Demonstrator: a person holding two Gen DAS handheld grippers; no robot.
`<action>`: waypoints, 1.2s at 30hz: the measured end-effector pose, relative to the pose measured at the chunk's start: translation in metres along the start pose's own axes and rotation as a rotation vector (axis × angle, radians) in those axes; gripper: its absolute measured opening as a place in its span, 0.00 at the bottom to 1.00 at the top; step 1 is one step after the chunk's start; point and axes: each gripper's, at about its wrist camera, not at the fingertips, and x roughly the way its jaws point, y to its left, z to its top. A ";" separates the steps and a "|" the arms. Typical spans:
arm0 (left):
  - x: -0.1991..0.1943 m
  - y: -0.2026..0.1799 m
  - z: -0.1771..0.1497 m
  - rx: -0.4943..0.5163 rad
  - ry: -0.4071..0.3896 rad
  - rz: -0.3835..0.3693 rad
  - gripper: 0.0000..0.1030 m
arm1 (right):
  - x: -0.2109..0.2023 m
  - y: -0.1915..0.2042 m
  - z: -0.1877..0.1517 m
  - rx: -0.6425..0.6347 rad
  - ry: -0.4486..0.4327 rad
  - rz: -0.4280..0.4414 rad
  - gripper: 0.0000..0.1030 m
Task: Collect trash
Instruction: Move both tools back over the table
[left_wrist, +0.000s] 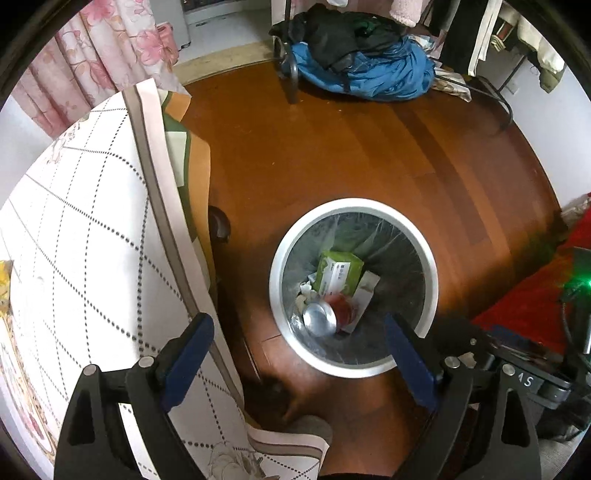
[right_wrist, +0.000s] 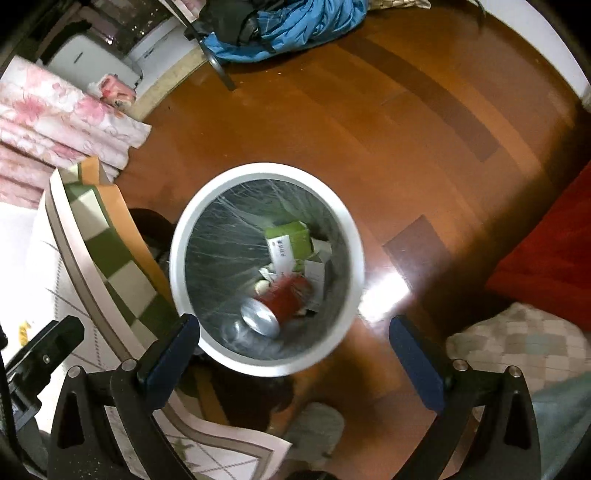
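Observation:
A white round trash bin (left_wrist: 428, 269) with a clear liner stands on the wooden floor; it also shows in the right wrist view (right_wrist: 354, 243). Inside lie a red soda can (left_wrist: 325, 314) (right_wrist: 280, 302), a green box (left_wrist: 338, 271) (right_wrist: 290, 236) and crumpled paper scraps. My left gripper (left_wrist: 299, 341) is open and empty, held above the bin's near rim. My right gripper (right_wrist: 295, 343) is open and empty, also above the bin's near rim.
A table with a white dotted cloth (left_wrist: 85, 258) (right_wrist: 33, 266) stands left of the bin. A blue bag with dark clothes (left_wrist: 369, 70) (right_wrist: 291, 26) lies on the far floor by a chair leg. Something red (left_wrist: 535, 295) (right_wrist: 554, 251) lies at right. Pink floral curtains (left_wrist: 110, 55) hang at left.

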 end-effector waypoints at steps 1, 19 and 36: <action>-0.001 -0.001 0.000 0.002 -0.003 0.003 0.91 | -0.004 0.001 -0.002 -0.008 -0.003 -0.014 1.00; -0.073 0.001 -0.018 0.014 -0.121 0.040 0.91 | -0.099 0.016 -0.040 -0.085 -0.108 -0.096 1.00; -0.195 0.080 -0.037 -0.119 -0.327 0.080 0.91 | -0.227 0.102 -0.083 -0.155 -0.280 0.068 1.00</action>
